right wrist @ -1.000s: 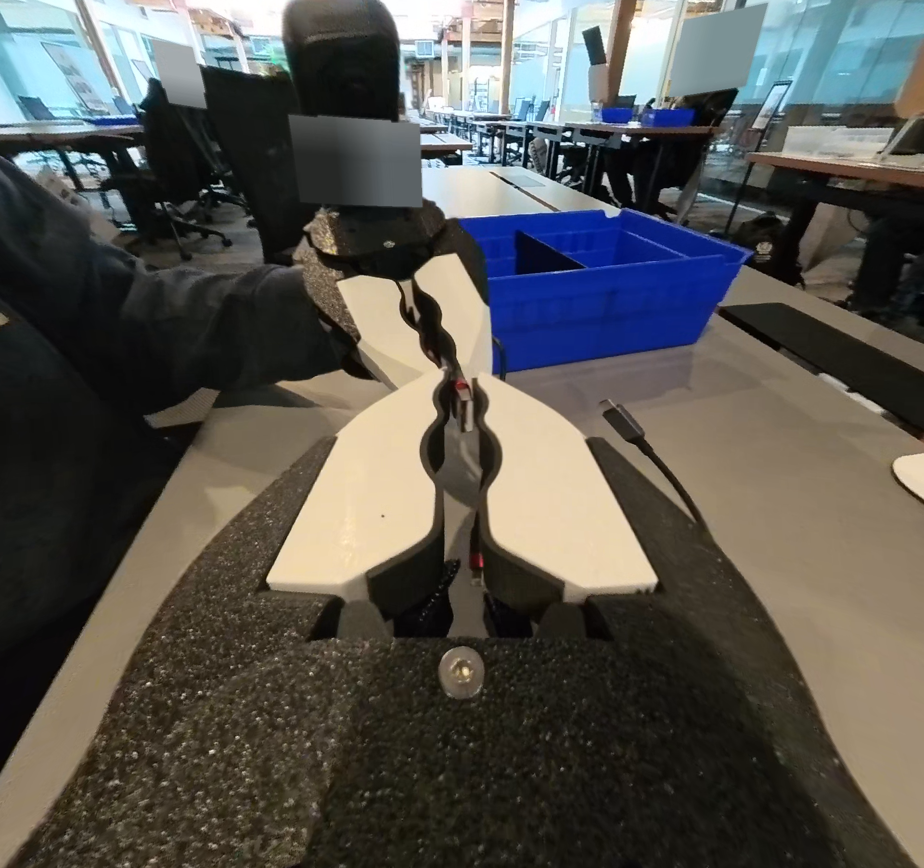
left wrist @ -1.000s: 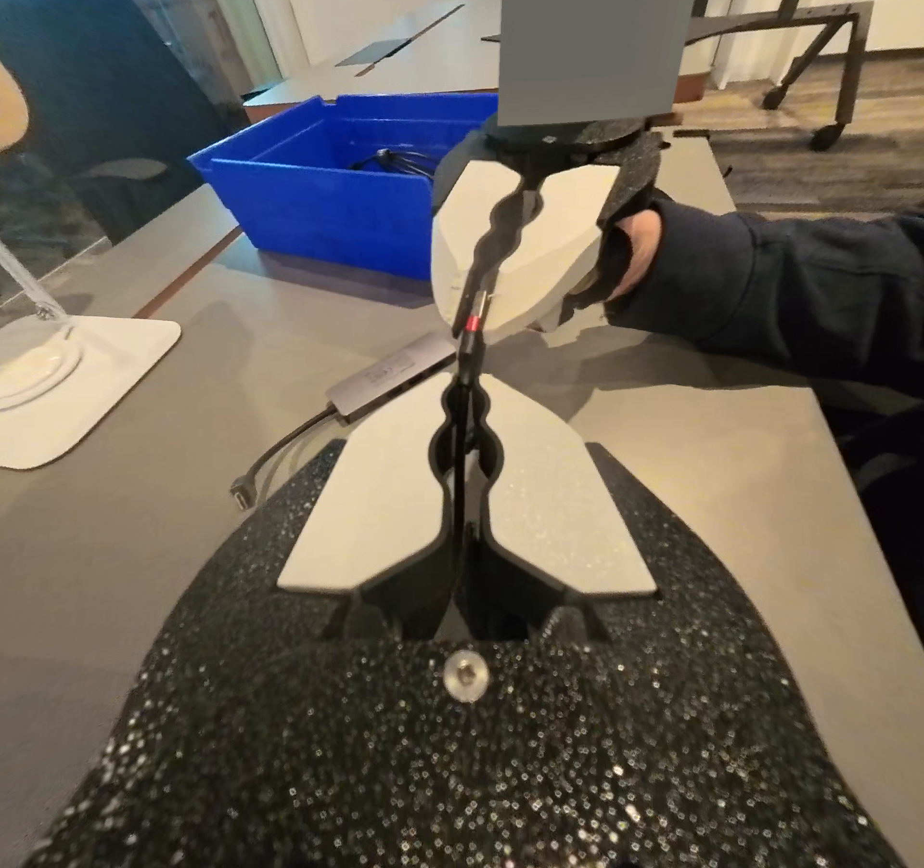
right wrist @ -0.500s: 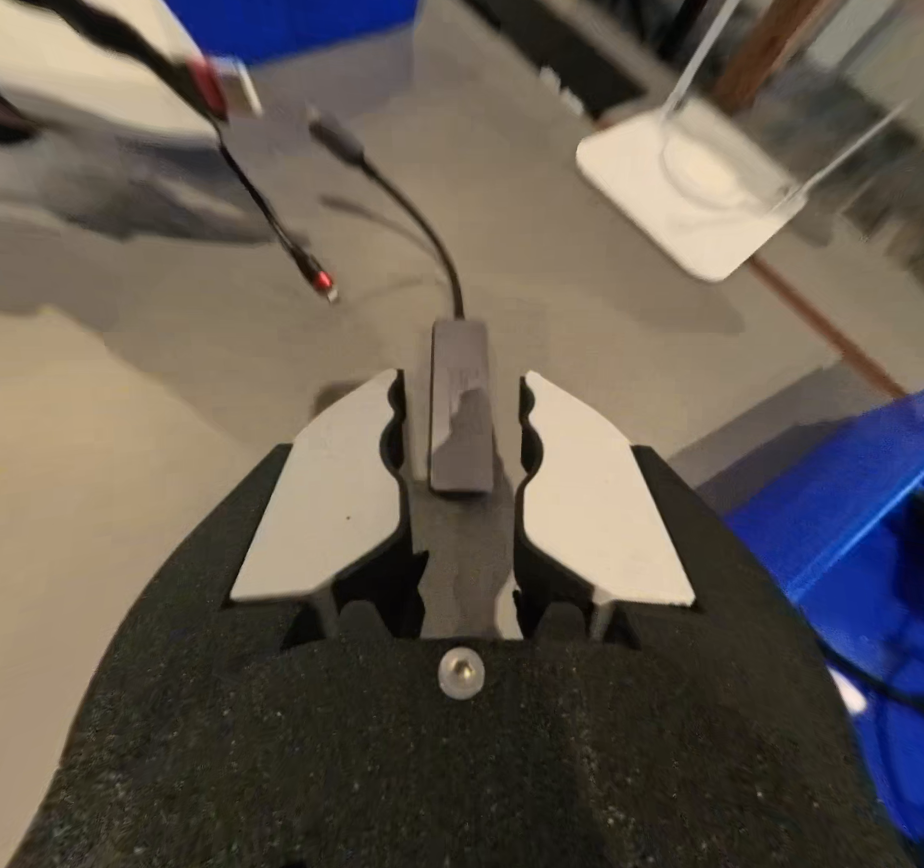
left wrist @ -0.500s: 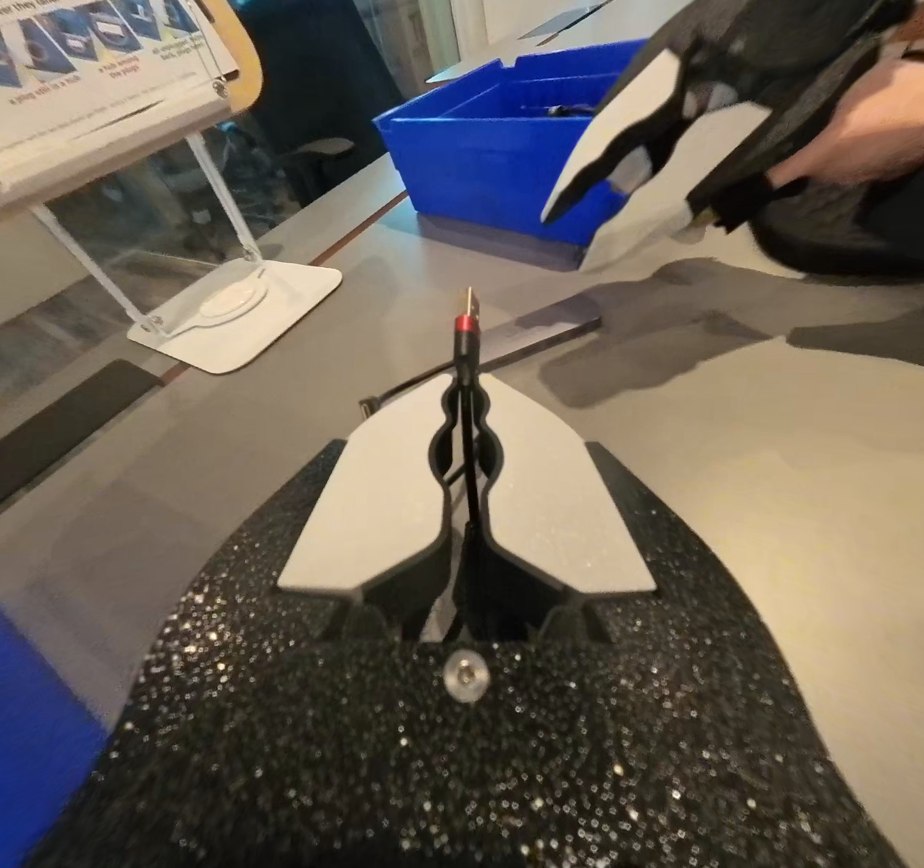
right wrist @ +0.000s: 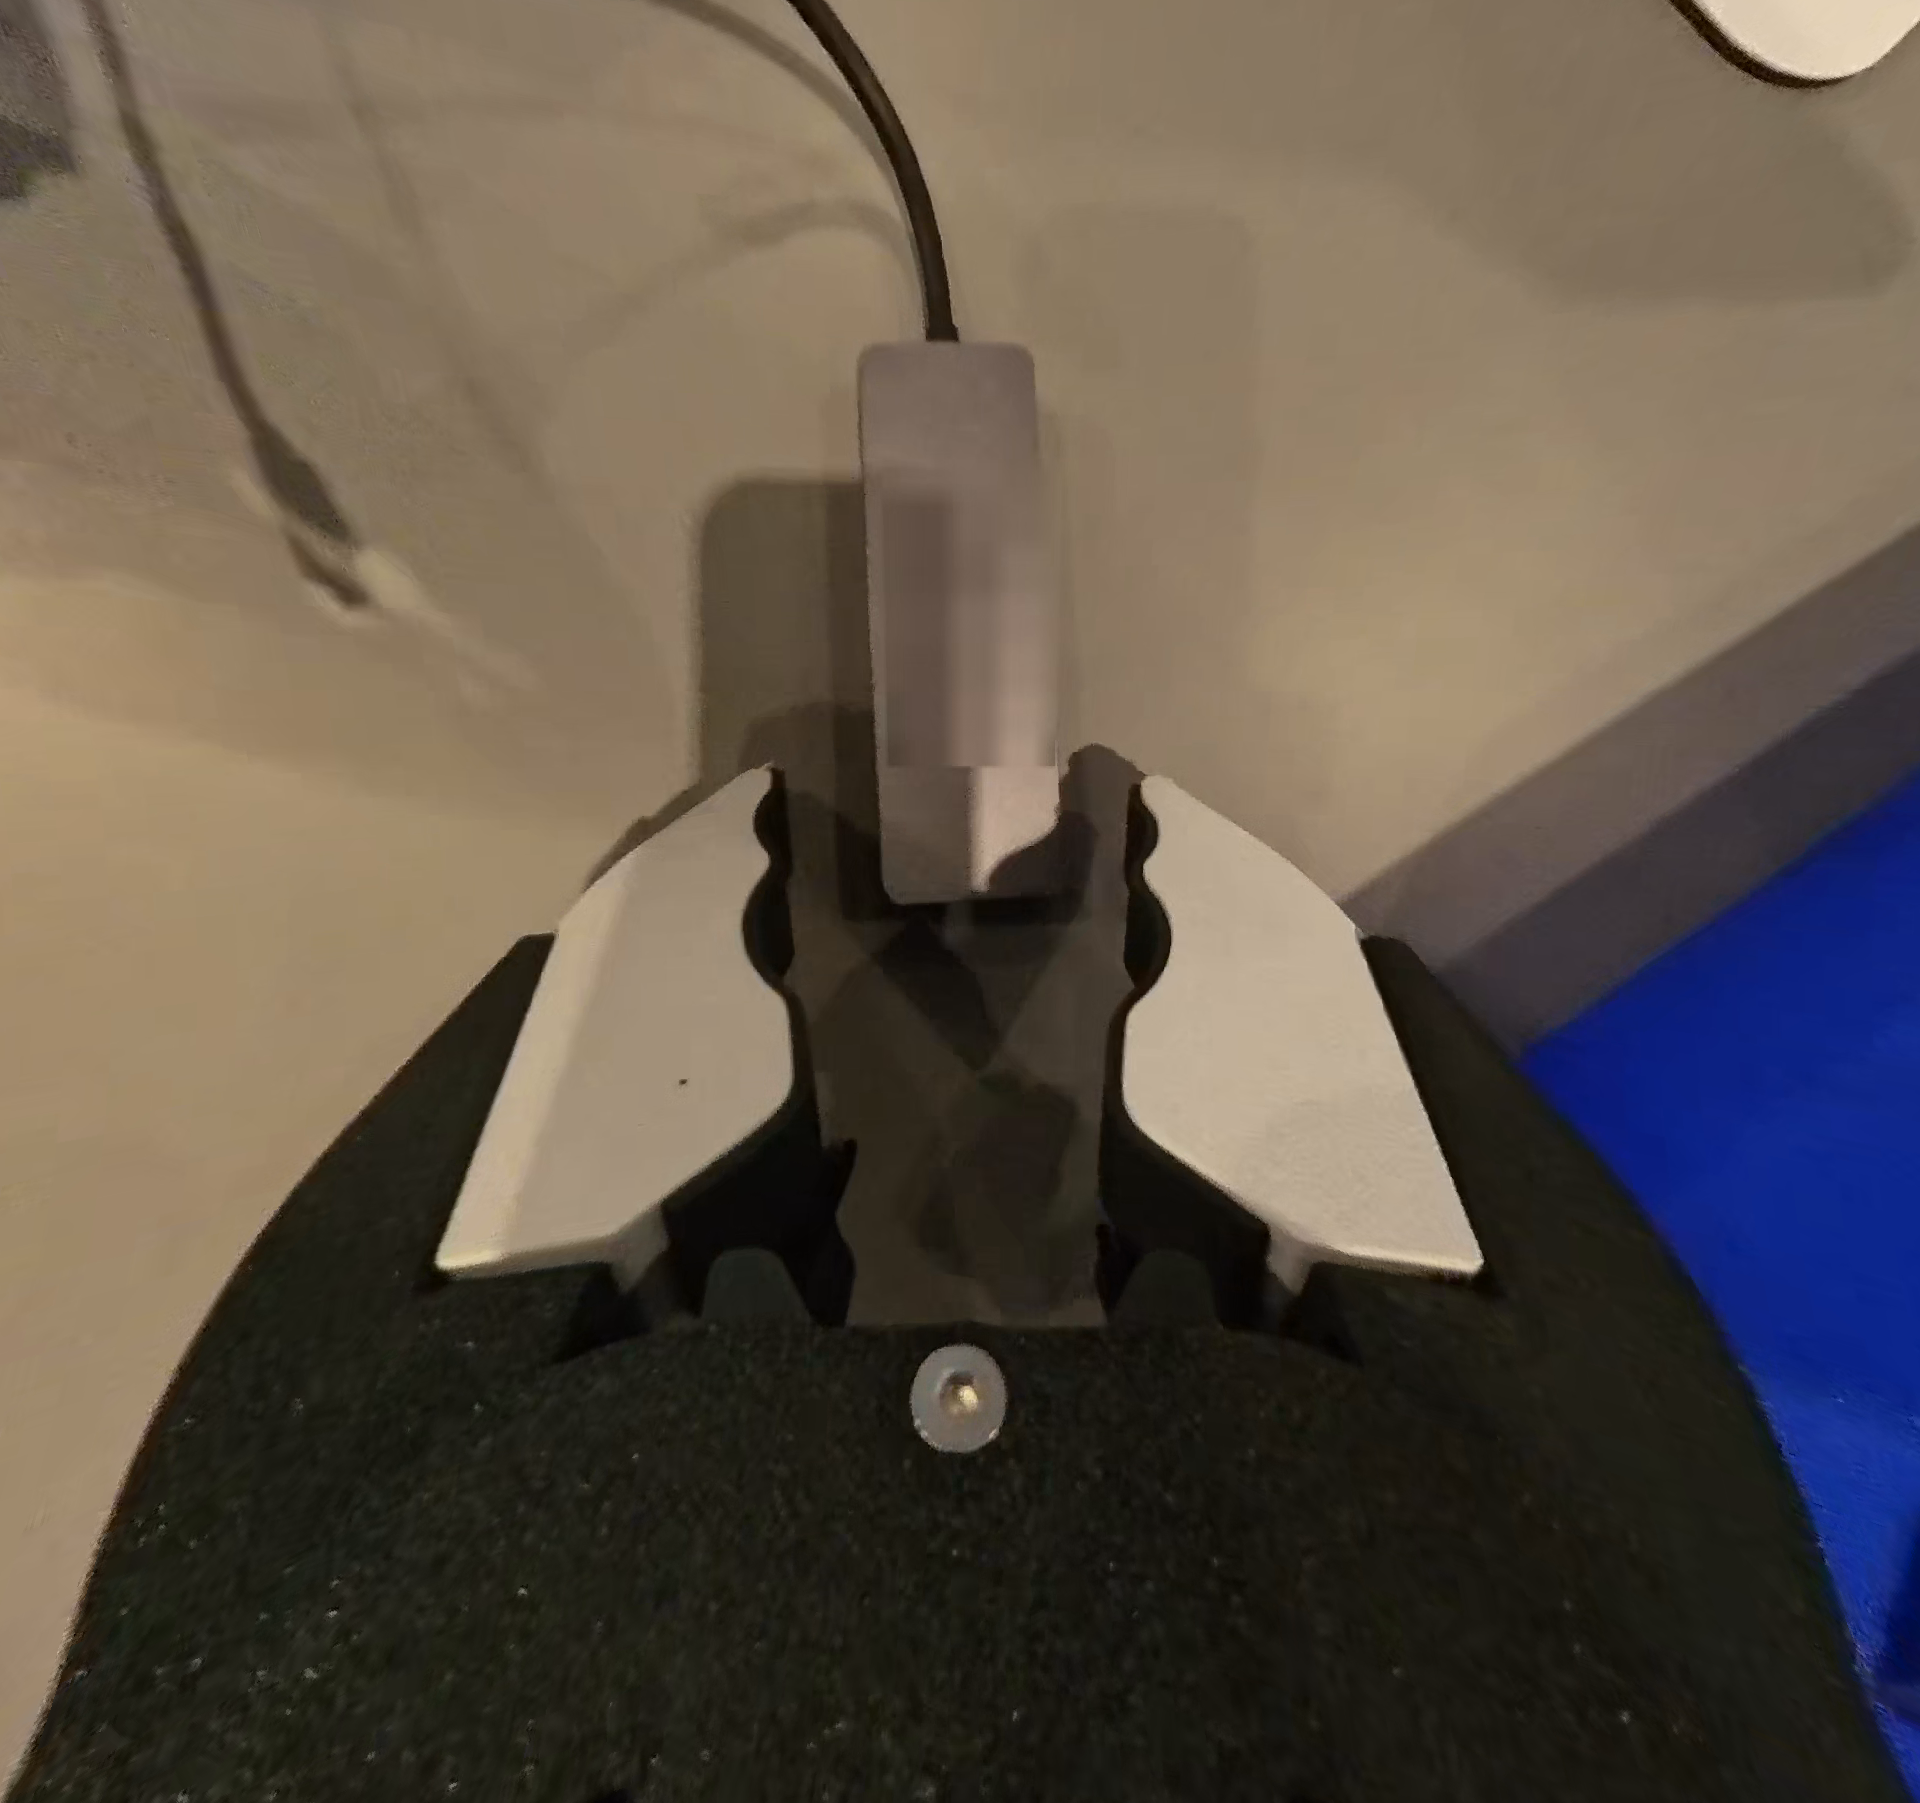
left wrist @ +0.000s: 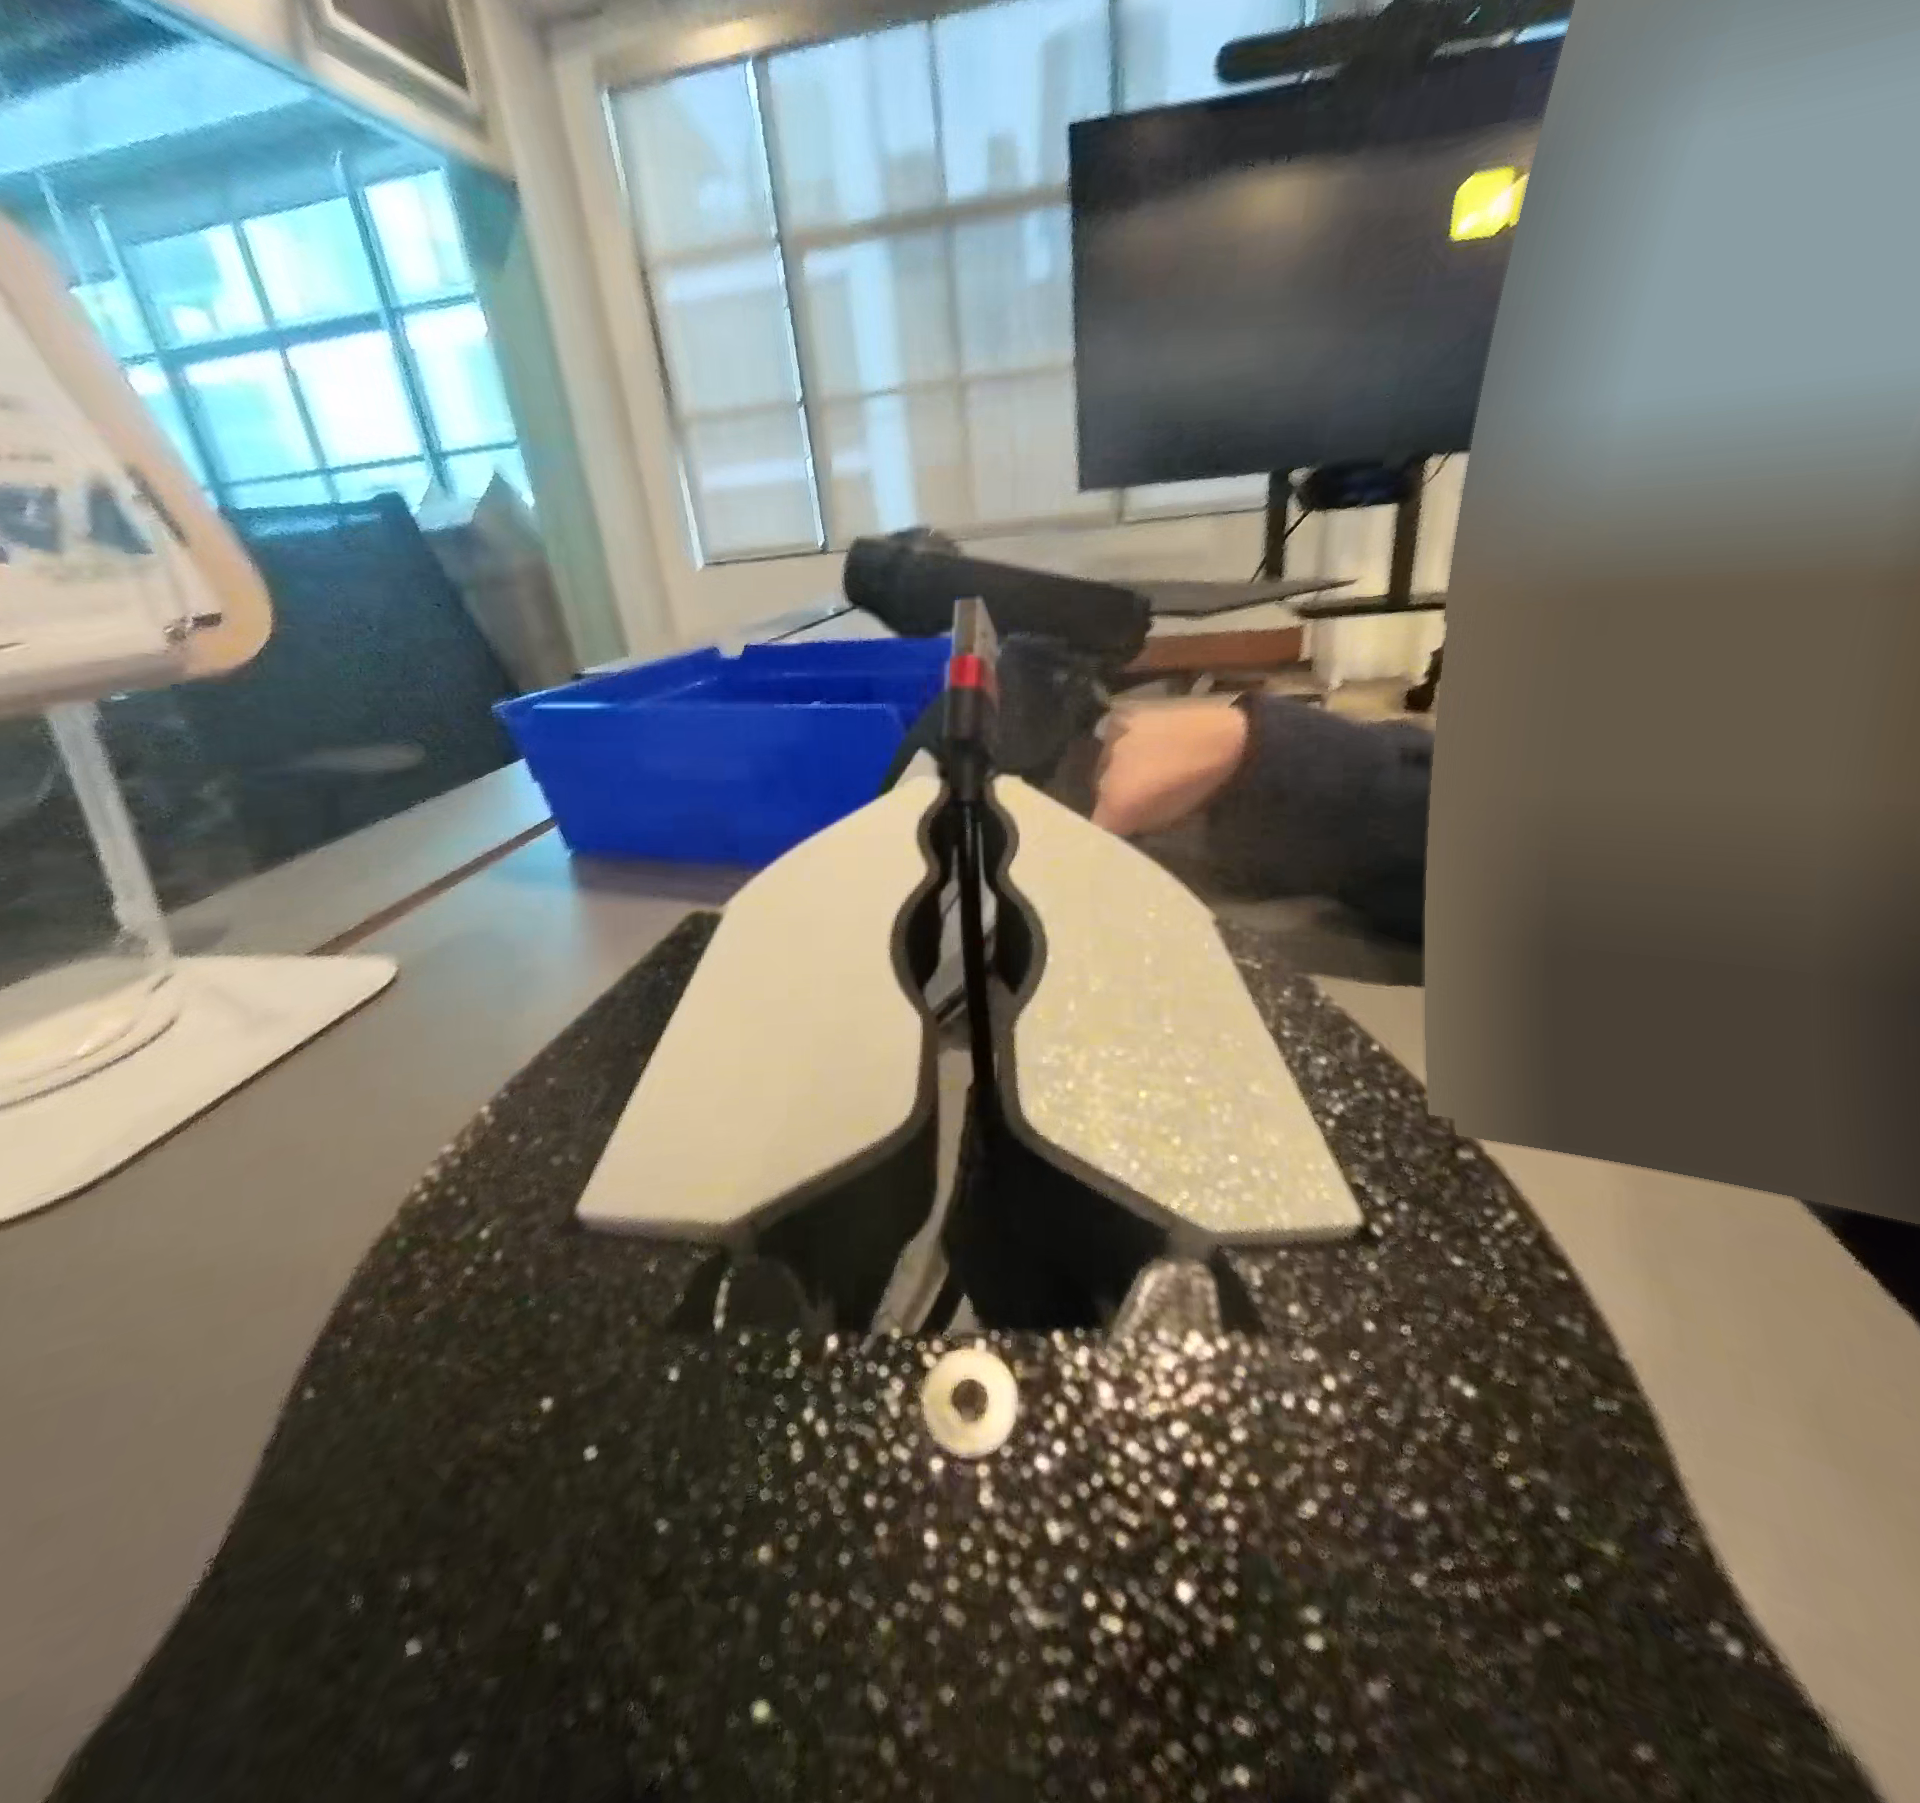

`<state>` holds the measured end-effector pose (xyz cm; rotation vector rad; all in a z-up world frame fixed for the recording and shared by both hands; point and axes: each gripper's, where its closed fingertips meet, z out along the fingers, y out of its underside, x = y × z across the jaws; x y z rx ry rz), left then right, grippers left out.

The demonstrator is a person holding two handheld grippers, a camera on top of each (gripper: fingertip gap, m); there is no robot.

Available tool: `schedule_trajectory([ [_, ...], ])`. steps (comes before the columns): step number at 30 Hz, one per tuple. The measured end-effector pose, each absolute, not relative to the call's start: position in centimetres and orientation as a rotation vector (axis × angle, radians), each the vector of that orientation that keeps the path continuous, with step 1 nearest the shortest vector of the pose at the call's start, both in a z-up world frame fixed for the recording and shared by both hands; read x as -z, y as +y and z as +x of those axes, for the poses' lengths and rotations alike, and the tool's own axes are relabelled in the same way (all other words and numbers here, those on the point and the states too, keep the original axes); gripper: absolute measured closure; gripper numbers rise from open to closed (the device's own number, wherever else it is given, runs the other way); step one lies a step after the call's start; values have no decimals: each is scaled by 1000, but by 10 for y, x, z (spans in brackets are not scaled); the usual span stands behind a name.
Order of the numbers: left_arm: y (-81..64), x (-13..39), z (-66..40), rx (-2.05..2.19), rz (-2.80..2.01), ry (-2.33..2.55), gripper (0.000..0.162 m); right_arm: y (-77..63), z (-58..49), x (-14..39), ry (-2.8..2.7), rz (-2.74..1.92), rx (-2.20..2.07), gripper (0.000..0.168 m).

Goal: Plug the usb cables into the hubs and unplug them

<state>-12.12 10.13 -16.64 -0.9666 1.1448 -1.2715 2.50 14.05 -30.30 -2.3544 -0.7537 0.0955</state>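
Note:
My left gripper (left wrist: 966, 789) is shut on a thin black USB cable (left wrist: 971, 901). Its red-collared metal plug (left wrist: 970, 657) sticks up past the fingertips. My right gripper (right wrist: 956, 787) is open and points down at the grey table (right wrist: 312, 870). A grey USB hub (right wrist: 951, 610) lies flat there with its near end between the open fingertips; I cannot tell if they touch it. Its black lead (right wrist: 883, 122) runs away at the top. The cable's loose end (right wrist: 312, 527) shows blurred at the left. The right gripper's black body (left wrist: 997, 600) and a hand (left wrist: 1164, 766) show behind the plug.
A blue bin (left wrist: 727, 745) stands on the table behind the left gripper; its blue edge (right wrist: 1714, 1182) is at the right of the right wrist view. A white stand base (left wrist: 177, 1057) with a sign sits at the left. A dark screen (left wrist: 1278, 309) stands far back.
My left gripper has tilted upward with the cable still in it. My right gripper has dropped closer to the hub and opened wider around its near end.

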Motion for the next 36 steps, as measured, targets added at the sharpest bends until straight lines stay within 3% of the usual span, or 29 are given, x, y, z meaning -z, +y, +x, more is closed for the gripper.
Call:
schedule_trajectory([
  [1, 99, 165, -123, 1296, -953, 1146, 158, 141, 26, 304, -755, -2354, -90, 108],
  [14, 100, 168, -121, 1266, -973, 1164, 157, 143, 29, 307, -631, -2384, -215, 133],
  [36, 121, 188, -115, 1034, -1098, 1195, 157, 154, 13, 265, -178, -2189, -813, 135],
])
